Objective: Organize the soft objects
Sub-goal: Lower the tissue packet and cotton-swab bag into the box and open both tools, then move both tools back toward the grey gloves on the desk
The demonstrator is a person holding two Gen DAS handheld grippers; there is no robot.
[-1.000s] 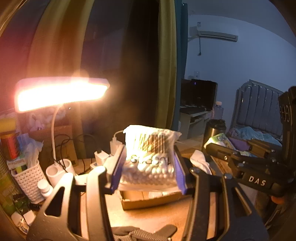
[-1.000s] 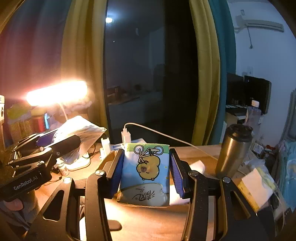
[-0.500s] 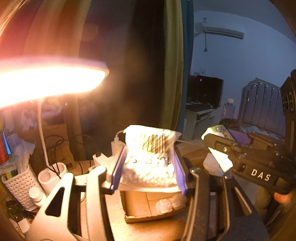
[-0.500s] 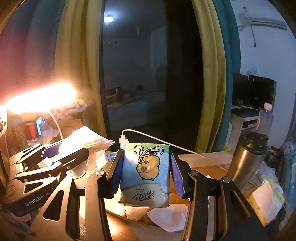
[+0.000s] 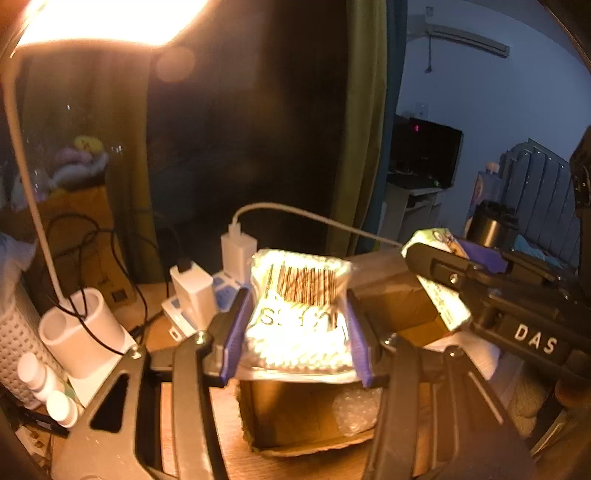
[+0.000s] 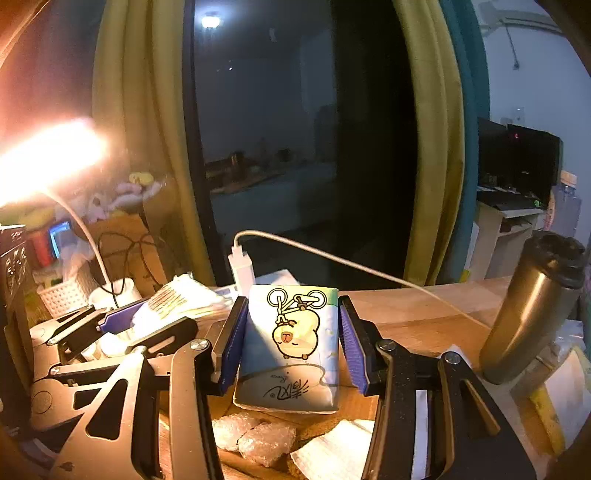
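Note:
My left gripper is shut on a clear bag of cotton swabs with a barcode, held above an open cardboard box on the wooden desk. Bubble wrap lies inside the box. My right gripper is shut on a tissue pack printed with a cartoon animal, held over the same box, where bubble wrap and white paper show below. The right gripper also shows in the left wrist view, close on the right. The left gripper shows in the right wrist view, close on the left.
A bright desk lamp hangs overhead, its white base at left. Chargers and cables stand behind the box. A white basket and small bottles are at far left. A metal tumbler stands at right.
Both grippers have moved forward and lower over the cardboard box, each still holding its item. The lamp now sits above the left wrist view, and the box interior shows more.

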